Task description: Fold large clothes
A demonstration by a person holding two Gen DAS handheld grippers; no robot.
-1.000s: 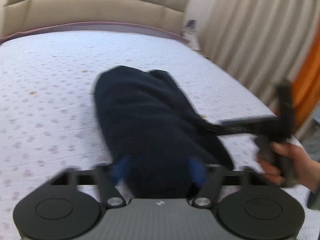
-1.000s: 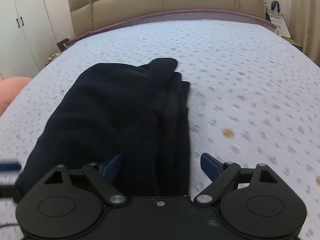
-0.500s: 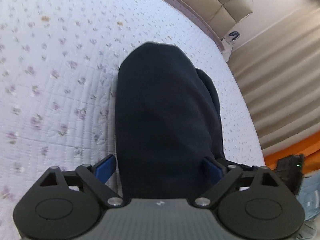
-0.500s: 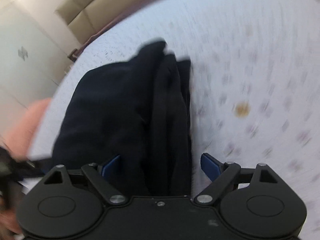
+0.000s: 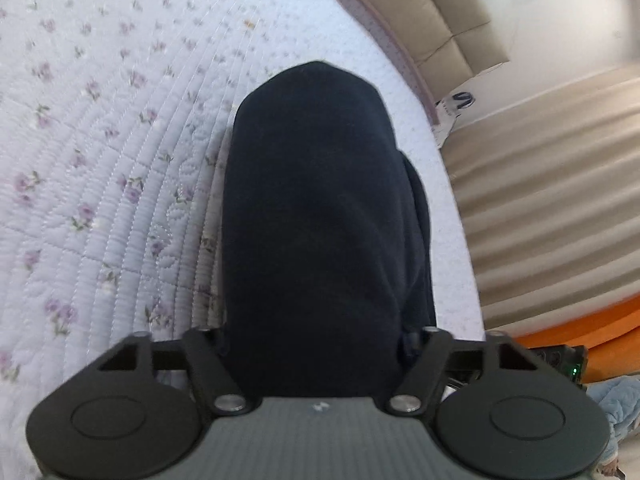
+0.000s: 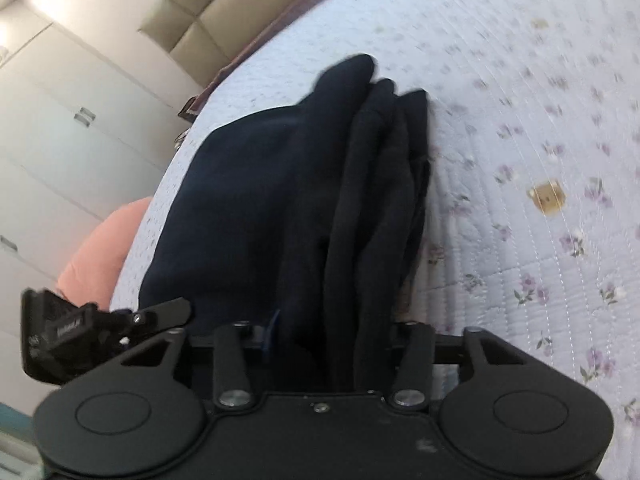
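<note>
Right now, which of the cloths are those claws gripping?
The dark navy garment on the bed: left gripper and right gripper clamp its near end. The pink cloth and pale blue cloth sit aside, untouched.

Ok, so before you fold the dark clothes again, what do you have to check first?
1. Left gripper has the dark garment between its fingers: ok, cloth fills the gap.
2. Right gripper grips the same garment: ok, the layered edge runs between its fingers.
3. Fingertips firmly pinching: cannot tell, the cloth hides them.
4. Layers lined up: not ok, several edges are staggered along the right side in the right wrist view.
5. Bedspread bare beside the garment: ok, where visible.
6. Grippers apart from each other: ok, though close.
</note>
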